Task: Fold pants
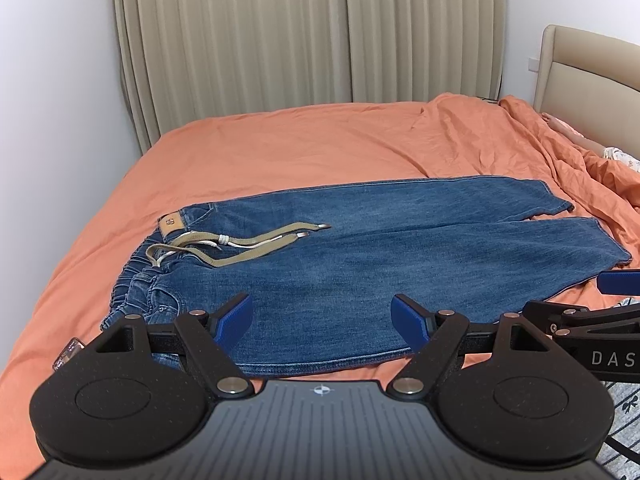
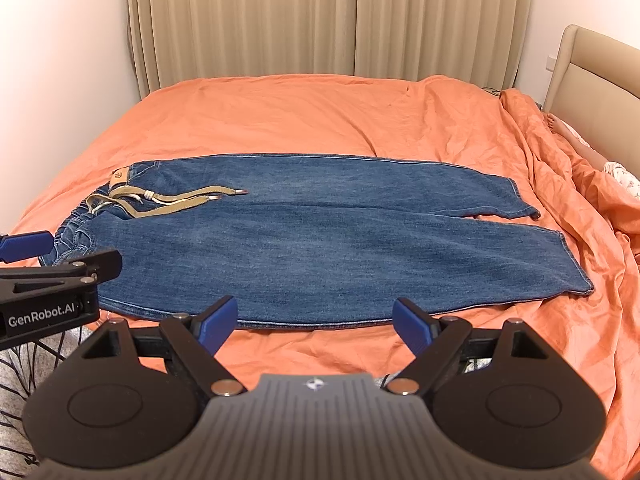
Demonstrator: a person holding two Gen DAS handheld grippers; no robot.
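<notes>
Left wrist view: blue jeans [image 1: 360, 240] lay flat across orange bedsheet [image 1: 280, 144], waistband left, khaki drawstring [image 1: 240, 244] loose on top; left gripper [image 1: 322, 318] gaped wide, empty.
Right wrist view: jeans [image 2: 320, 236] spread lengthwise, legs right; right gripper [image 2: 314, 324] wide open, empty.

Blue denim pants [image 1: 360, 256], laid flat, unfolded.
Spread lengthwise across the orange bed [image 1: 280, 140]: elastic waistband at left, both legs side by side running right, hems slightly apart. Tan leather patch [image 1: 173, 223] at the waist. Khaki drawstring [image 1: 248, 246] trailing loose over the upper thigh area, metal tips visible.
</notes>
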